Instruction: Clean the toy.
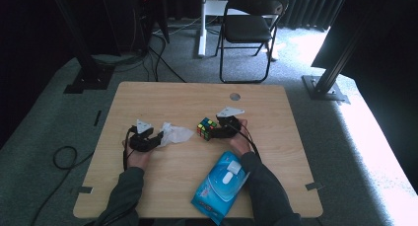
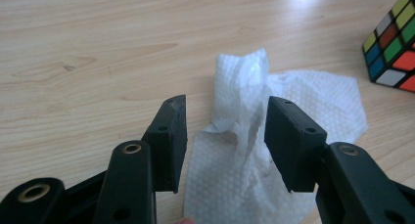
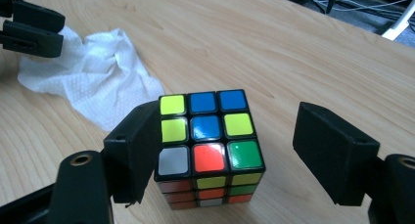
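Pale wood forms the surface (image 1: 197,95). Left of the cube (image 1: 207,128) lies a crumpled white wipe (image 1: 175,133), straddled by the left gripper (image 1: 158,138) — jaws apart. The cube sits between the right gripper's (image 1: 215,133) parted jaws — contact cannot be judged. Nearer the person than the cube, a blue wipes pack (image 1: 220,184) is seen.

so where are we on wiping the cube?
Done: one wet wipe is out of the wipes pack and lies on the table. In hand: left tool open around the wipe's raised fold, right tool open around the Rubik's cube. Left: gripping both and wiping, probably.
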`<move>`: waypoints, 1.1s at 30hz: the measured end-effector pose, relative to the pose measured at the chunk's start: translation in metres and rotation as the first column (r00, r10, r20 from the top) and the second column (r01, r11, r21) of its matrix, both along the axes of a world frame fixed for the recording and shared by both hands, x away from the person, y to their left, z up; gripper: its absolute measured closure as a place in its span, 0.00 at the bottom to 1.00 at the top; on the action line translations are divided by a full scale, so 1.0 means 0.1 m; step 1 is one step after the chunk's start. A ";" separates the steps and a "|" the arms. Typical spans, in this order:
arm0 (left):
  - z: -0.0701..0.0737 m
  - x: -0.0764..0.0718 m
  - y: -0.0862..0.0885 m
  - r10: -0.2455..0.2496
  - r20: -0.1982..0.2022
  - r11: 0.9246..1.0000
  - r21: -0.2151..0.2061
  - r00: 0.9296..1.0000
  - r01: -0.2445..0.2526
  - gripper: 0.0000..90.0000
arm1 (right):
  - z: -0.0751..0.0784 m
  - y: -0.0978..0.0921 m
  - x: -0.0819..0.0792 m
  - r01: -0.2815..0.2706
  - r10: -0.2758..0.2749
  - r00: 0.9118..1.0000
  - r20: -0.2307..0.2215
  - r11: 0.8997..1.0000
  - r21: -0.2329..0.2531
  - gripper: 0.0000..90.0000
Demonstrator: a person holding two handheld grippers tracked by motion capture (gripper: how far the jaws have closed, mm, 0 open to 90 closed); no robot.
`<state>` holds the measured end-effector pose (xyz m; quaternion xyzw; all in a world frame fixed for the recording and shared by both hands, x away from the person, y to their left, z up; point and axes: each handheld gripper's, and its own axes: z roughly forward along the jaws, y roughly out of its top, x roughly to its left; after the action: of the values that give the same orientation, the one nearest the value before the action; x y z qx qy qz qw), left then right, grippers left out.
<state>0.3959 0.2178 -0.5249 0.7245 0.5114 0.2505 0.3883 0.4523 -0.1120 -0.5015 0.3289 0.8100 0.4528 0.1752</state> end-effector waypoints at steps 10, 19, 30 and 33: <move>0.07 -0.04 0.08 0.011 0.025 1.000 -0.019 1.000 -0.011 0.55 | 0.03 -0.10 -0.02 0.032 -0.033 0.999 0.024 0.999 0.032 0.31; 0.09 -0.05 0.11 0.021 0.032 0.999 -0.028 0.999 -0.020 0.55 | 0.04 -0.24 -0.02 0.143 -0.146 0.988 0.054 0.988 0.055 0.55; 0.09 -0.05 0.14 0.033 0.035 0.999 -0.037 0.999 -0.032 0.55 | -0.01 -0.30 0.02 0.266 -0.267 0.963 0.025 0.963 0.035 0.77; 0.09 -0.05 0.14 0.036 0.037 0.999 -0.039 0.999 -0.035 0.55 | -0.01 -0.29 0.02 0.265 -0.266 0.964 0.023 0.964 0.023 0.84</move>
<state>0.3909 0.2318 -0.5156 0.7030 0.5215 0.2610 0.4071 0.4540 -0.1409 -0.5030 0.4304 0.7518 0.4375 0.2414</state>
